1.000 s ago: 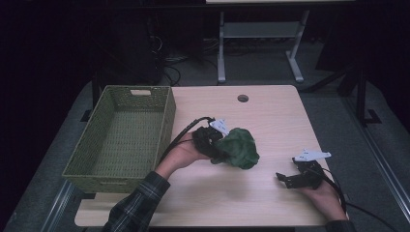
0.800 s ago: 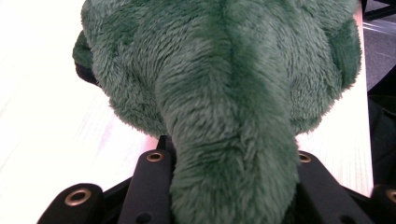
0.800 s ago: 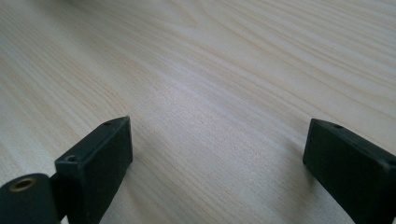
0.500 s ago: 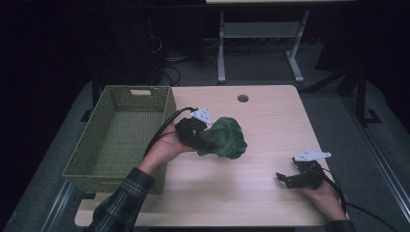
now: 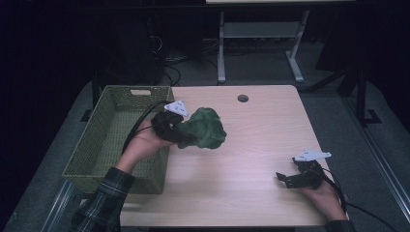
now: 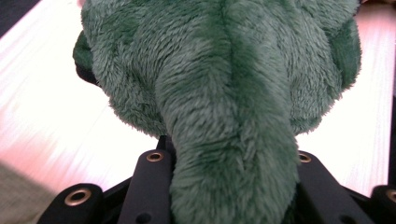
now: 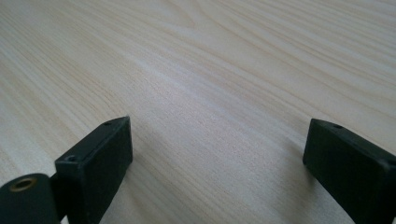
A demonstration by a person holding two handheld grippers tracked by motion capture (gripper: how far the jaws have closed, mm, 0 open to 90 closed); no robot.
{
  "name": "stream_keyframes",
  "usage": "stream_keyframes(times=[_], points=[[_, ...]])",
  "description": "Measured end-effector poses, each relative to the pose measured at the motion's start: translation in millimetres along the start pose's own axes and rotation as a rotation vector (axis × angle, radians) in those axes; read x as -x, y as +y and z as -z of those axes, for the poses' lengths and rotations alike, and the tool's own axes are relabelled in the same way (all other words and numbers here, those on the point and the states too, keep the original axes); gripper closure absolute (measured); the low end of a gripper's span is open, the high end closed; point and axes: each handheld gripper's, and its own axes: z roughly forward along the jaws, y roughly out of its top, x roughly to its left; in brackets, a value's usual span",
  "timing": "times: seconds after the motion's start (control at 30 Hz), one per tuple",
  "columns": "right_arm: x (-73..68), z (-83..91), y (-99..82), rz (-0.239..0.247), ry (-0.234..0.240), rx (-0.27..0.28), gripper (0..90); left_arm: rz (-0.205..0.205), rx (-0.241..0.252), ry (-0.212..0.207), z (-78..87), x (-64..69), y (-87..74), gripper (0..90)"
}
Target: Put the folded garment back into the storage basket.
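At the left, a woven green basket (image 5: pixel 118 137) stands open. Beside its right wall, a green plush toy (image 5: pixel 203 128) is held above the table (image 5: pixel 251 145), clamped in the left gripper (image 5: pixel 176 129), apparently for dropping in. At the near right, the right gripper (image 5: pixel 290 179) rests with jaws apart, empty.

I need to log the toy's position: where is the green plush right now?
In the high view the green plush is clamped in the left gripper, lifted above the table just right of the wicker basket.
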Motion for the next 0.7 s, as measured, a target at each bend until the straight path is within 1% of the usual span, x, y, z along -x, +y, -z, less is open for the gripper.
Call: stream_keyframes(times=[0.03,0.1,0.2,0.23,0.27,0.3,0.33,0.37,0.43,0.47,0.5,0.53,0.6,0.67,0.7], points=[[0.0,0.0,0.0,0.0,0.0,0.0,8.0,0.0,0.0,0.0,0.0,0.0,0.0,66.0],[-0.1,-0.1,0.0,-0.001,-0.001,0.0,8.0,0.018,0.011,0.017,8.8,-3.9,-5.8,66.0],[-0.1,-0.1,0.1,-0.002,-0.002,0.0,8.0,0.032,0.016,0.042,19.6,-9.0,-13.4,66.0],[-0.1,-0.1,0.1,-0.002,-0.003,0.0,8.0,0.044,0.018,0.056,25.3,-12.0,-17.7,66.0],[-0.1,-0.1,0.1,-0.003,-0.003,-0.001,8.0,0.044,0.018,0.056,25.3,-12.0,-17.7,66.0],[-0.1,-0.1,0.1,-0.003,-0.003,0.0,8.0,0.058,0.025,0.074,31.6,-15.4,-22.3,66.0],[-0.1,-0.1,0.1,-0.003,-0.003,0.0,8.0,0.058,0.025,0.074,31.6,-15.4,-22.3,66.0],[0.0,-0.1,0.1,-0.003,-0.004,0.0,8.0,0.069,0.034,0.093,37.0,-18.9,-26.6,66.0],[0.1,-0.1,0.0,-0.004,-0.005,0.0,8.1,0.083,0.036,0.107,42.0,-22.0,-30.6,66.0],[0.1,0.0,0.0,-0.004,-0.005,0.0,8.1,0.084,0.036,0.117,44.5,-23.9,-32.6,66.0],[0.1,0.0,0.0,-0.003,-0.005,0.0,8.2,0.084,0.036,0.117,44.5,-23.9,-32.6,66.0],[0.1,0.0,0.0,-0.003,-0.005,0.0,8.1,0.098,0.041,0.134,49.8,-26.7,-36.9,66.0],[0.2,0.0,0.0,-0.003,-0.006,0.0,8.2,0.113,0.047,0.153,55.1,-29.5,-41.3,66.0],[0.2,0.0,0.0,-0.004,-0.006,0.0,8.2,0.137,0.056,0.177,60.4,-32.3,-45.8,66.0],[0.2,0.0,0.0,-0.003,-0.006,0.0,8.2,0.137,0.056,0.177,60.4,-32.3,-45.8,66.0]])
